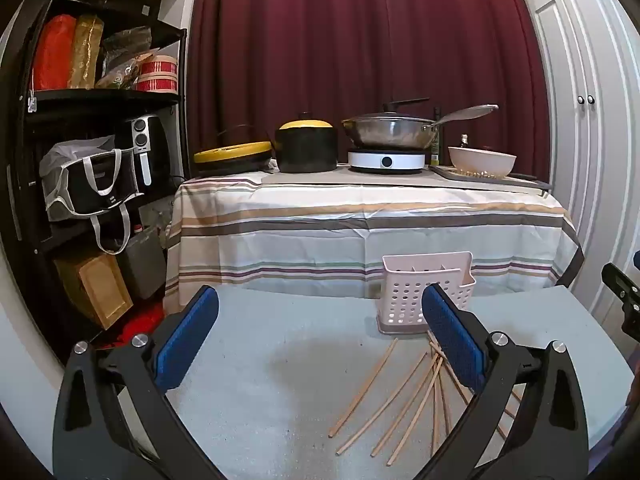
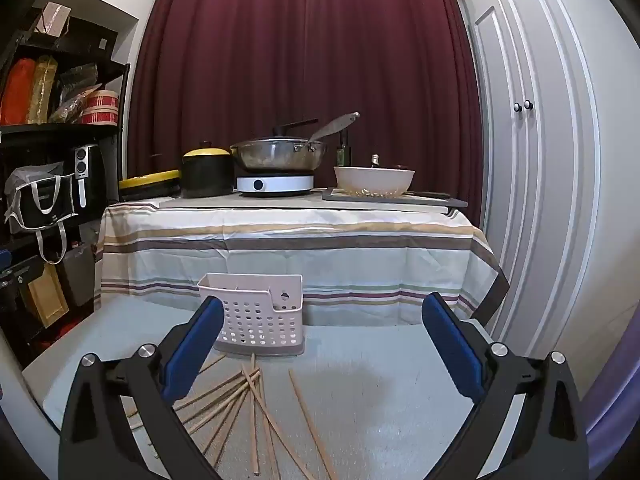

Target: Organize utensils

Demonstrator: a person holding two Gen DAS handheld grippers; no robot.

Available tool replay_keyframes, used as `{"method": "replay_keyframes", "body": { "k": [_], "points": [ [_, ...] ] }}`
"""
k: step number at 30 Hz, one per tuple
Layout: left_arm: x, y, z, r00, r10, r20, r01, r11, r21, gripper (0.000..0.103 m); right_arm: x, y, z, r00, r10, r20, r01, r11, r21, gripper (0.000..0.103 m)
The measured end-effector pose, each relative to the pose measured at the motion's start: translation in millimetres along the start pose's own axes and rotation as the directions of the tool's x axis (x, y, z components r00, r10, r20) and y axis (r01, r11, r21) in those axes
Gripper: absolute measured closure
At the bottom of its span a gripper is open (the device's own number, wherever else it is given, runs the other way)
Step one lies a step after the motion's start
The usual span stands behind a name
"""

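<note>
On the pale blue desk (image 1: 248, 360), roughly ten thin wooden chopsticks (image 1: 384, 392) lie loose, fanned and crossing one another, all bare and light tan. They sit just ahead of and below the left tongs (image 1: 320, 336), under the right-hand pad, and beneath the left pad of the right tongs (image 2: 322, 344). One pale perforated utensil holder (image 2: 260, 312) stands upright just beyond the sticks, nearer the tongs' inner pads. Both pairs of tongs are spread wide and released, gripping nothing. Farther back, one striped-cloth table (image 2: 280, 248) carries one wok (image 2: 278, 156), one black pot (image 2: 208, 174) and one bowl (image 2: 374, 182).
</note>
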State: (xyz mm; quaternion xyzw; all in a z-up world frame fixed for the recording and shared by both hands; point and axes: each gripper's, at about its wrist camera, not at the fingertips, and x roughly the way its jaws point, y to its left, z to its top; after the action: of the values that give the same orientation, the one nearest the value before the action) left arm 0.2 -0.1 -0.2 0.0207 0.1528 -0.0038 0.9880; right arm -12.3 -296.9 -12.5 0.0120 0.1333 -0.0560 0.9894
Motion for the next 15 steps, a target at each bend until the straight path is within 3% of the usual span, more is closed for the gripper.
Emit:
{"method": "replay_keyframes", "body": {
  "k": [15],
  "points": [
    [-21.9, -6.1, 23.7, 1.0, -0.008, 0.016, 0.008, 1.0, -0.001, 0.004, -4.4, 6.9, 13.8, 1.0, 0.004, 0.003, -0.004, 1.0, -0.012, 0.006]
  ]
}}
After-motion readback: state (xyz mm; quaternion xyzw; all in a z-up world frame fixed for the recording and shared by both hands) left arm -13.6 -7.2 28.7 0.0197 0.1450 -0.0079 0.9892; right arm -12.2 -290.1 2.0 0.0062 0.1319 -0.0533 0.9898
